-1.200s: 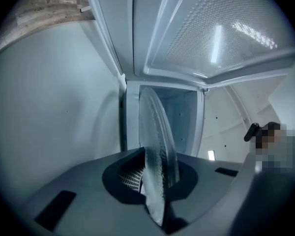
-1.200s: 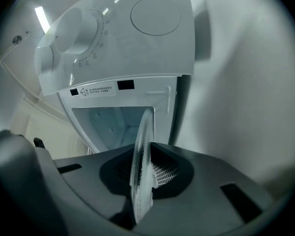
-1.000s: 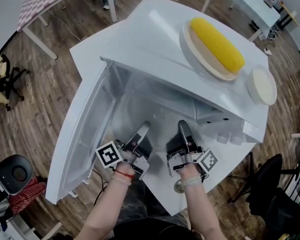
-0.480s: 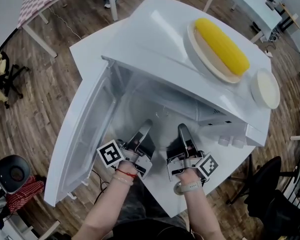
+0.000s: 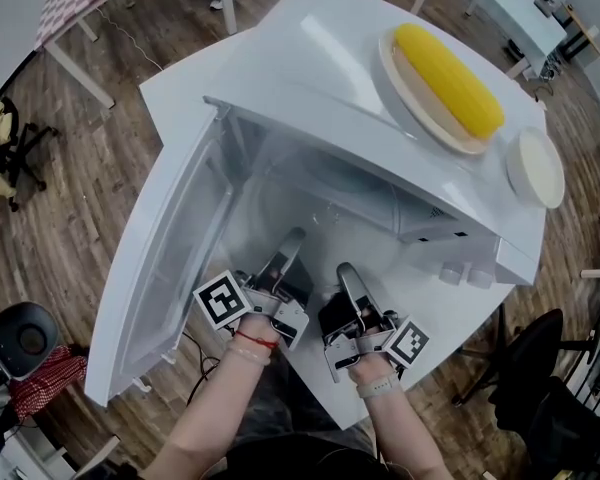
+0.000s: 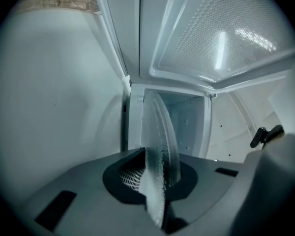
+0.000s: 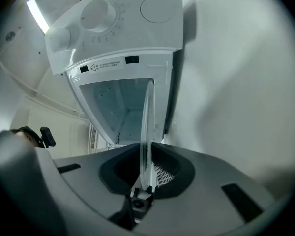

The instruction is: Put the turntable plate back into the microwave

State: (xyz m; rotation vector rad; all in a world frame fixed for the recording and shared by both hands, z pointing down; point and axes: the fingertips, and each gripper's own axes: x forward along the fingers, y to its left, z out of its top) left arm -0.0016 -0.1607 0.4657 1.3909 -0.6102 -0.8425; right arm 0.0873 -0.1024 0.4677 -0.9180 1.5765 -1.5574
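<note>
The white microwave [image 5: 310, 58] stands with its door [image 5: 165, 258] swung open to the left. The clear glass turntable plate [image 5: 325, 203] lies across the mouth of the cavity and is faint in the head view. My left gripper [image 5: 288, 250] is shut on its near left rim, and my right gripper [image 5: 346, 278] is shut on its near right rim. In the left gripper view the plate [image 6: 160, 141] stands edge-on in the left gripper [image 6: 157, 181]. In the right gripper view the plate [image 7: 147, 127] runs edge-on from the right gripper [image 7: 146, 176] toward the cavity [image 7: 120, 107].
On top of the microwave sit a plate with a yellow corn cob [image 5: 448, 63] and a white round dish [image 5: 536, 166]. Two control knobs [image 5: 465, 273] are on the front panel at the right. Chairs [image 5: 540, 388] and tables stand on the wooden floor around.
My right gripper has shifted a little left and back toward me with the plate rim. The left gripper has hardly moved. Both stay shut on the plate.
</note>
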